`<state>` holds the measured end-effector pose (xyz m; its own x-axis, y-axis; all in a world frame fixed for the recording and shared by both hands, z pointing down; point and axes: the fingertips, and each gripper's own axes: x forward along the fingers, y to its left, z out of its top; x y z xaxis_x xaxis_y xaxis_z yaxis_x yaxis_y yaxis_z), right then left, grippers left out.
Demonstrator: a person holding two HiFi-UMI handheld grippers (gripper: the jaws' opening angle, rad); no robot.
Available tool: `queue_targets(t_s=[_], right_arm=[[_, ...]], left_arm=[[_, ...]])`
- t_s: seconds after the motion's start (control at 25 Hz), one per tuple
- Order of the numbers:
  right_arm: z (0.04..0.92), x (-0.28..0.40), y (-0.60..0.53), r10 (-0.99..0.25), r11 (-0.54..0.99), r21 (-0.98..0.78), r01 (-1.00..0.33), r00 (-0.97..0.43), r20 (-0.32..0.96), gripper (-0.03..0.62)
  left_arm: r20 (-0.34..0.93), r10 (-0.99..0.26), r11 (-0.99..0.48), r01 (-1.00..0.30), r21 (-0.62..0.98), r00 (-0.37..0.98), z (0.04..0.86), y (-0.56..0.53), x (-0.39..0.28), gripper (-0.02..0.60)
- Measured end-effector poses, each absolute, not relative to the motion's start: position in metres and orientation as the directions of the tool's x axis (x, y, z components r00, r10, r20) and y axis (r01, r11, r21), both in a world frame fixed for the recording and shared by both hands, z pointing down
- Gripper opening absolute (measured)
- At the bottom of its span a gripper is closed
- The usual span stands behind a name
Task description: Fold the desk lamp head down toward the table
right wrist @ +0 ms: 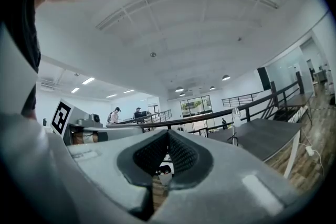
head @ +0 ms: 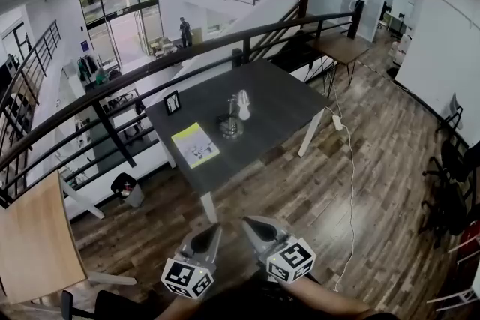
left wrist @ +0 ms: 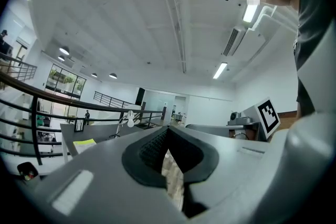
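The desk lamp [head: 238,115] stands upright on the dark grey table [head: 277,97], white head up and round base on the tabletop. It shows small and far off in the left gripper view, where the lamp [left wrist: 129,118] is left of the jaws, and in the right gripper view, where the lamp [right wrist: 235,116] is right of them. Both grippers are held level near my body, well short of the table. My left gripper [head: 216,229] [left wrist: 168,130] is shut with nothing in it. My right gripper [head: 249,222] [right wrist: 168,133] is also shut and empty.
On the table lie a yellow-green booklet [head: 195,144] and a small picture frame [head: 172,102]. A black railing [head: 150,82] runs behind the table. A white cable with a power strip [head: 337,122] lies on the wood floor at right. A wooden desk [head: 34,243] stands at left.
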<state>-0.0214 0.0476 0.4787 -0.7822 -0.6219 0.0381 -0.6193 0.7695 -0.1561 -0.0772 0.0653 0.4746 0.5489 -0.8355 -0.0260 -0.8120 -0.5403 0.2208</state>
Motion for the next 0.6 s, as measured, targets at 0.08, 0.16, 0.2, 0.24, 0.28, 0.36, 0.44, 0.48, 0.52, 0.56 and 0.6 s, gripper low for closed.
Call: queue_targets(t_s=[0.08, 0.16, 0.2, 0.24, 0.28, 0.36, 0.44, 0.48, 0.52, 0.56, 0.6], right_arm=[[0.476, -0.009, 0.031, -0.610, 0.779, -0.149, -0.608, -0.791, 0.039, 0.003], [0.473, 0.004, 0.018, -0.596, 0.791, -0.140, -0.596, -0.802, 0.043, 0.003], [0.473, 0.009, 0.013, -0.589, 0.796, -0.135, -0.589, -0.807, 0.046, 0.003], [0.473, 0.015, 0.008, -0.583, 0.801, -0.132, -0.584, -0.811, 0.049, 0.003], [0.474, 0.020, 0.004, -0.580, 0.803, -0.130, -0.582, -0.813, 0.050, 0.003], [0.476, 0.031, -0.004, -0.582, 0.801, -0.137, -0.583, -0.812, 0.051, 0.003], [0.477, 0.043, -0.012, -0.589, 0.795, -0.144, -0.589, -0.807, 0.047, 0.003], [0.477, 0.049, -0.016, -0.593, 0.792, -0.145, -0.593, -0.804, 0.045, 0.003], [0.478, 0.053, -0.020, -0.597, 0.790, -0.147, -0.596, -0.801, 0.044, 0.003], [0.479, 0.057, -0.025, -0.600, 0.786, -0.151, -0.599, -0.799, 0.045, 0.003], [0.480, 0.060, -0.030, -0.605, 0.782, -0.156, -0.604, -0.795, 0.046, 0.003]], left_arm=[[-0.032, -0.834, -0.544, -0.811, 0.216, 0.551, 0.473, 0.046, -0.059, 0.002], [-0.043, -0.832, -0.548, -0.810, 0.210, 0.552, 0.468, 0.029, -0.041, 0.002], [-0.047, -0.832, -0.549, -0.809, 0.208, 0.552, 0.466, 0.022, -0.032, 0.002], [-0.050, -0.832, -0.550, -0.809, 0.207, 0.553, 0.464, 0.015, -0.025, 0.002], [-0.050, -0.830, -0.553, -0.808, 0.204, 0.555, 0.464, 0.009, -0.018, 0.002], [-0.048, -0.824, -0.562, -0.803, 0.199, 0.564, 0.463, -0.001, -0.004, 0.002], [-0.045, -0.817, -0.572, -0.797, 0.193, 0.575, 0.462, -0.011, 0.009, 0.002], [-0.043, -0.814, -0.575, -0.795, 0.191, 0.579, 0.462, -0.015, 0.015, 0.002], [-0.041, -0.812, -0.578, -0.793, 0.191, 0.582, 0.462, -0.020, 0.020, 0.002], [-0.037, -0.810, -0.581, -0.791, 0.193, 0.585, 0.464, -0.025, 0.023, 0.002], [-0.034, -0.806, -0.585, -0.787, 0.197, 0.591, 0.465, -0.030, 0.027, 0.002]])
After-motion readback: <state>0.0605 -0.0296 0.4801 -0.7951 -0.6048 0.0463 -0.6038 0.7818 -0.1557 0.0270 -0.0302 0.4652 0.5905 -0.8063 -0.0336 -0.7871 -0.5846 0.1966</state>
